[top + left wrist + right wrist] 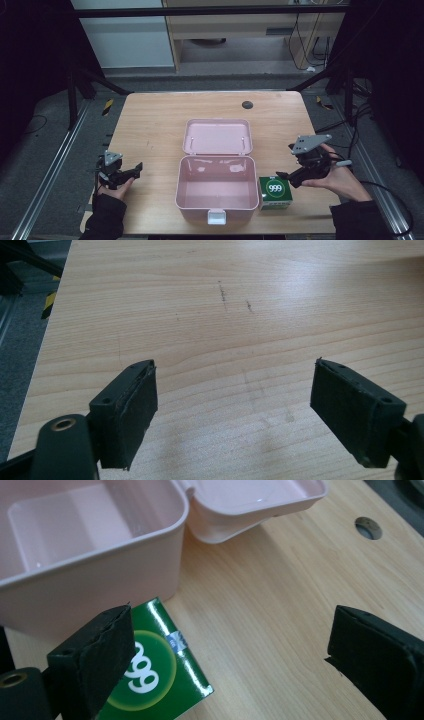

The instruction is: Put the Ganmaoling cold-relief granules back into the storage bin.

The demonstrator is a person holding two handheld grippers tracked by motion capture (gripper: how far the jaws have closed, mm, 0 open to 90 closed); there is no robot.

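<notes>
An open pink plastic box point(216, 192) stands on the wooden table point(150, 120), its lid point(217, 136) folded back flat behind it. A small green carton marked 999 point(274, 192) lies right beside the box's right wall. My right gripper point(292, 179) hovers just right of the carton, jaws apart and empty. In the right gripper view the carton point(165, 675) lies low left, partly behind the left jaw, with the pink box point(90, 555) beyond. My left gripper point(131, 172) rests at the table's left side, open over bare wood point(230, 340).
A dark round cable hole point(247, 105) sits near the table's far edge. Metal frame rails run along both sides of the table. A cabinet and cables stand beyond the far end.
</notes>
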